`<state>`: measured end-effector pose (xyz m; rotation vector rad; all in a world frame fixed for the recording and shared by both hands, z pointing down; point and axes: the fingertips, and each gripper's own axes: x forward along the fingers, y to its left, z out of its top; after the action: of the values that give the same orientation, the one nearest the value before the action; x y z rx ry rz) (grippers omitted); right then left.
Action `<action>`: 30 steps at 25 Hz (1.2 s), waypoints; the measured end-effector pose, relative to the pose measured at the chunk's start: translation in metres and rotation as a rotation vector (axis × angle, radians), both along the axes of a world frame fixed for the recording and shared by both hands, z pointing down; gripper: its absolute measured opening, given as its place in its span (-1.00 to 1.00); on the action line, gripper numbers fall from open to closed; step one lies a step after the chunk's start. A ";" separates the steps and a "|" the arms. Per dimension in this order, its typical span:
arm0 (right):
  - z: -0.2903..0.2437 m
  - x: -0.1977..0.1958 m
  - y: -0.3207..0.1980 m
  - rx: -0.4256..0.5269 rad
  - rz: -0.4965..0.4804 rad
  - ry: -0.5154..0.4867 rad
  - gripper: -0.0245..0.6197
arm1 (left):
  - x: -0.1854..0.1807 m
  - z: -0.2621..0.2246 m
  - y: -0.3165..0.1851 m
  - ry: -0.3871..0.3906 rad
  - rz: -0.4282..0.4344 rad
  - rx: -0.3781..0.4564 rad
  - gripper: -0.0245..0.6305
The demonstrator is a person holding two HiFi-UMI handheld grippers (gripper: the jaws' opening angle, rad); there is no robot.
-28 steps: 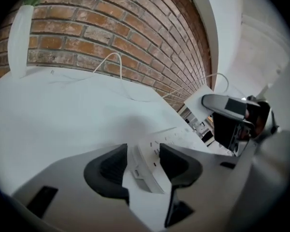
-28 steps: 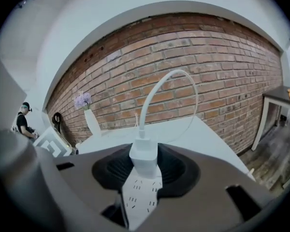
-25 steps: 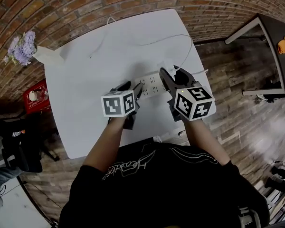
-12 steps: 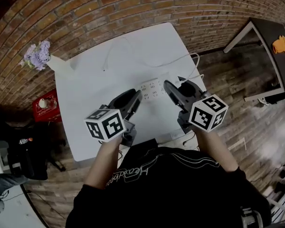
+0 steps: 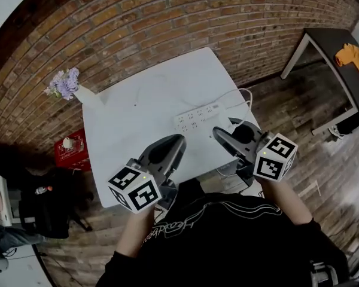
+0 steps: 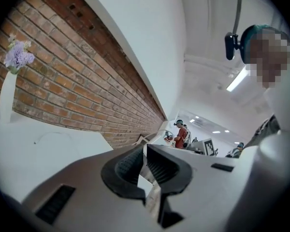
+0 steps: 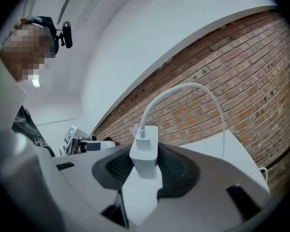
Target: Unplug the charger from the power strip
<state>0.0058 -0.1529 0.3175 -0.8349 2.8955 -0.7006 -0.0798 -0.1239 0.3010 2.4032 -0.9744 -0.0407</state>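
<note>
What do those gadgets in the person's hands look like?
The left gripper and right gripper are grey, with curved jaws, ribbed black pads and a white cube of black square markers each. Black short-sleeved shirt. Left jaws closing, empty.

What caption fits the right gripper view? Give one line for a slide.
Right gripper clamps the white charger, its cable arcing up before a brick wall.
</note>
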 end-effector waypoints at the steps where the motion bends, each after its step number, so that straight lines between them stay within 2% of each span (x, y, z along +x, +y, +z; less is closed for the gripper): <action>1: -0.004 0.001 0.008 0.007 -0.014 -0.008 -0.55 | 0.002 -0.004 0.007 -0.013 0.002 0.017 -0.86; 5: -0.014 0.008 0.037 0.031 -0.063 -0.035 -0.55 | 0.010 -0.007 0.030 -0.058 -0.007 0.057 -0.90; 11: -0.015 0.018 0.062 0.020 -0.106 -0.082 -0.55 | 0.023 -0.002 0.051 -0.028 -0.016 0.045 -0.90; 19: -0.009 0.021 0.073 0.014 -0.107 -0.076 -0.55 | 0.039 -0.006 0.060 -0.027 0.007 0.054 -0.90; 30: -0.006 0.023 0.077 0.009 -0.099 -0.064 -0.55 | 0.041 -0.007 0.066 -0.038 0.001 0.056 -0.90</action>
<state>0.0291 -0.0759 0.3118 -0.6587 2.8971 -0.7082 -0.0391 -0.0583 0.2944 2.4635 -1.0019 -0.0229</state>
